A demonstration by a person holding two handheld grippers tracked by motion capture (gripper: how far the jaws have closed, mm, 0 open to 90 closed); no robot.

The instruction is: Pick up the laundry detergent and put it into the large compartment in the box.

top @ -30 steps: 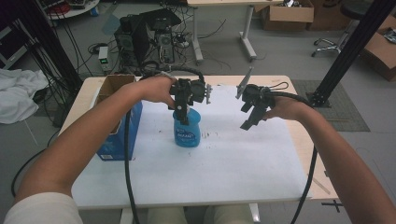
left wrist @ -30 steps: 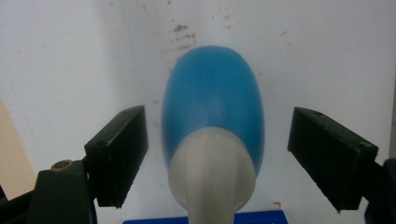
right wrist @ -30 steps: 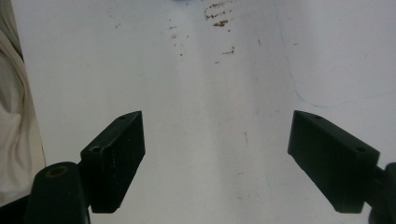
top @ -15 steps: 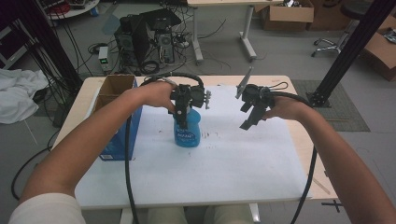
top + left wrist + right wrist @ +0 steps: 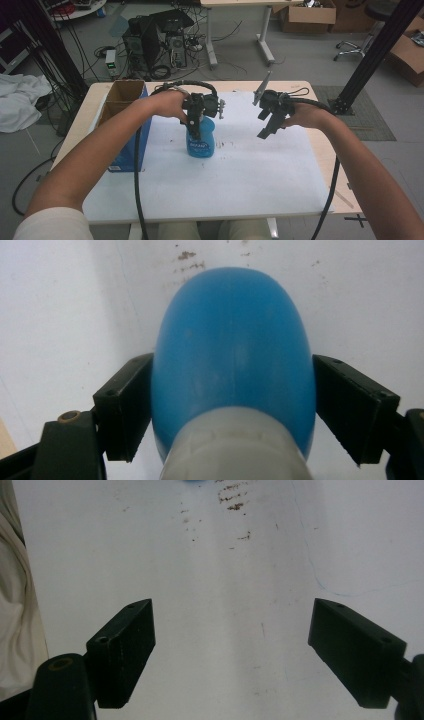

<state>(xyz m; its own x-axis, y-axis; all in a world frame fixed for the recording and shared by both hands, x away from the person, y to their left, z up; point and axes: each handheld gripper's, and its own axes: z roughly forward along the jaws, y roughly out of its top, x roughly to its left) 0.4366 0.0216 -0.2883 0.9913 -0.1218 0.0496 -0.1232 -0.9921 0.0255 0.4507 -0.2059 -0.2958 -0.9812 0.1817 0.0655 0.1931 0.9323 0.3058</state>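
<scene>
A blue plastic bottle (image 5: 201,144) with a white cap (image 5: 235,447) stands upright on the white table top (image 5: 240,185), left of its middle. My left gripper (image 5: 195,129) comes down on the bottle from above. In the left gripper view both black pads (image 5: 127,405) lie against the blue body (image 5: 235,340), one on each side. These jaws have just been closing with the bottle between them. My right gripper (image 5: 265,131) hangs in the air to the right of the bottle, tilted downward. Its jaws (image 5: 230,630) stand wide open over the bare table with nothing between them.
An open cardboard box with blue sides (image 5: 122,102) stands at the table's left edge, close to my left forearm. Small brown stains (image 5: 232,497) mark the white surface near the bottle. Cables trail from both grippers toward the front edge.
</scene>
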